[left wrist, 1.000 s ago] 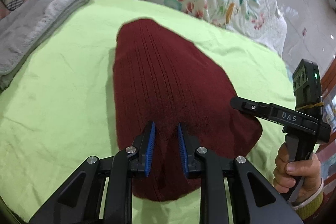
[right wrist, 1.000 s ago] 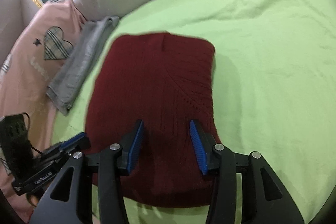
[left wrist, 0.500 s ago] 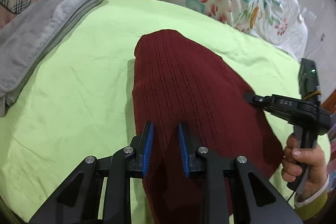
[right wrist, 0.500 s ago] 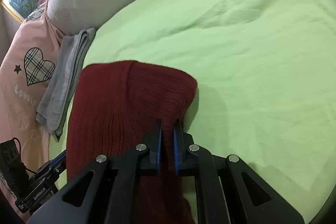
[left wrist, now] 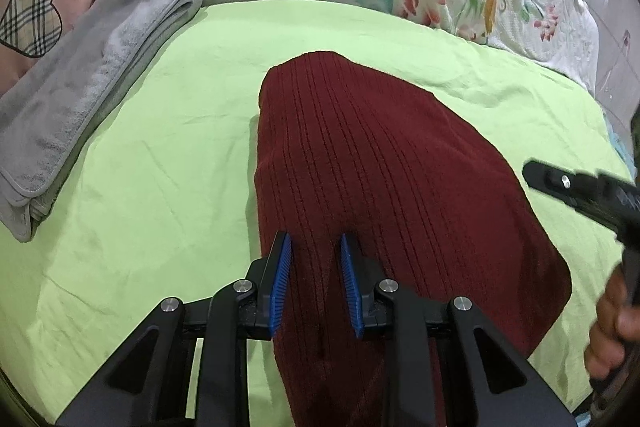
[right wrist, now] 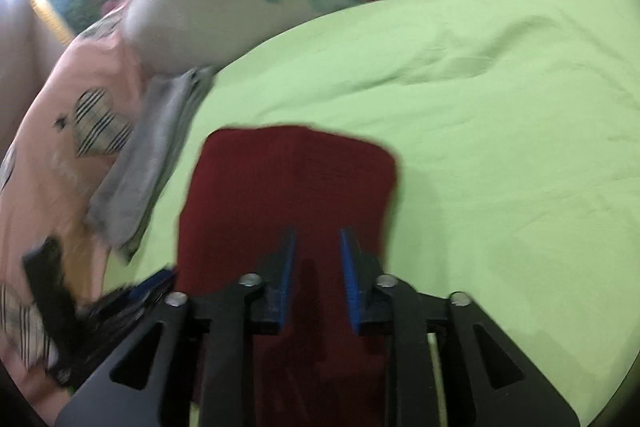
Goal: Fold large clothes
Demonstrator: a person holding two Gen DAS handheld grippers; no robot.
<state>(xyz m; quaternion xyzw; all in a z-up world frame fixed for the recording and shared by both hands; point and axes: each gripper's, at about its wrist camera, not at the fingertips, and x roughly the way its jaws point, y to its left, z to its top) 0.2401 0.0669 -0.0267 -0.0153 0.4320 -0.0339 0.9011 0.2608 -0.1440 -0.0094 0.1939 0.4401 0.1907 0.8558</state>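
Ribbed matt maroon knit sweater on smooth, lightly creased green cotton-like sheet; grey towel fluffy terry; gripper pads ridged blue rubber-like.

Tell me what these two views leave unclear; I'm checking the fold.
- Left wrist: sweater's near edge, hidden behind the left gripper.
- Left wrist: right gripper's fingertips, cut off by the frame edge.
- Right wrist: sweater's knit and folds, lost to motion blur.
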